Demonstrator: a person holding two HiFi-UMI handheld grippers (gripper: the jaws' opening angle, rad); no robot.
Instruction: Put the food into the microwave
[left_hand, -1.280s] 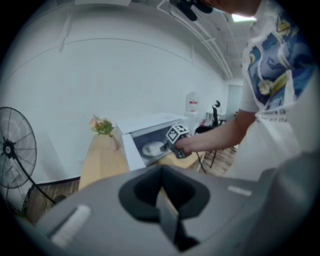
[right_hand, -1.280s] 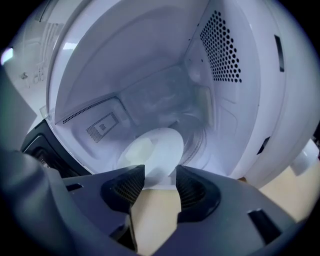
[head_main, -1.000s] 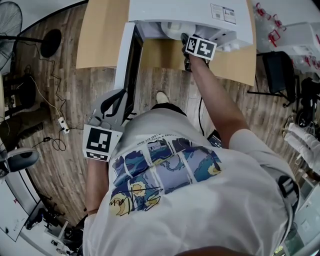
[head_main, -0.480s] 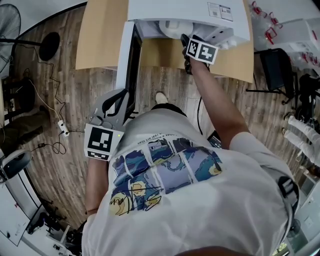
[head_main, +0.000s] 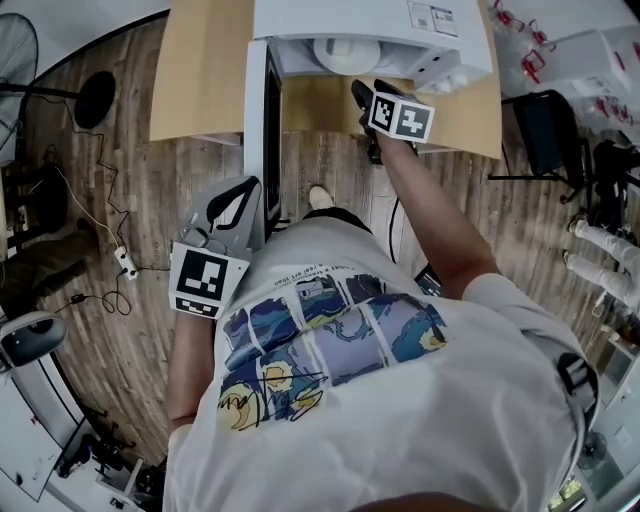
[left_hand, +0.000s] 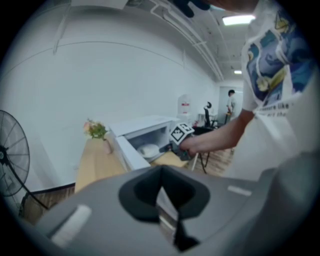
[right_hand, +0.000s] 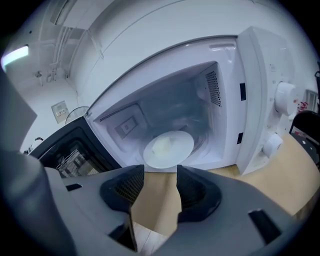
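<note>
Held low by the person's waist, at 9 o'clock in the head view, the left gripper (head_main: 225, 212) has its jaws pressed together on nothing, as its own view (left_hand: 167, 217) confirms. Ahead, toward 12 o'clock, the right gripper (head_main: 362, 98) hangs over the table (head_main: 200, 80) just outside the microwave (head_main: 370, 18). Its jaws stand apart and empty, with only bare tabletop showing between them (right_hand: 160, 186). At 12 o'clock from those jaws the plate (right_hand: 168, 149) lies flat on the oven floor just inside the mouth. It is round, so has no long axis, and the food (right_hand: 164, 146) is a pale mound at its middle. The oven cavity faces the person. The door (right_hand: 70, 150) is swung wide to 9 o'clock, and two dials (right_hand: 284, 97) sit at 3 o'clock. From the head view only the plate's near rim (head_main: 345, 52) peeks out under the oven roof, and the food cannot be made out there. The left gripper view alone takes in the scene side-on: the plate (left_hand: 148, 149) inside, the right gripper (left_hand: 172, 148) before it, a vase (left_hand: 97, 131) of flowers on the table's far end, and a fan (left_hand: 10, 170) at 9 o'clock.
</note>
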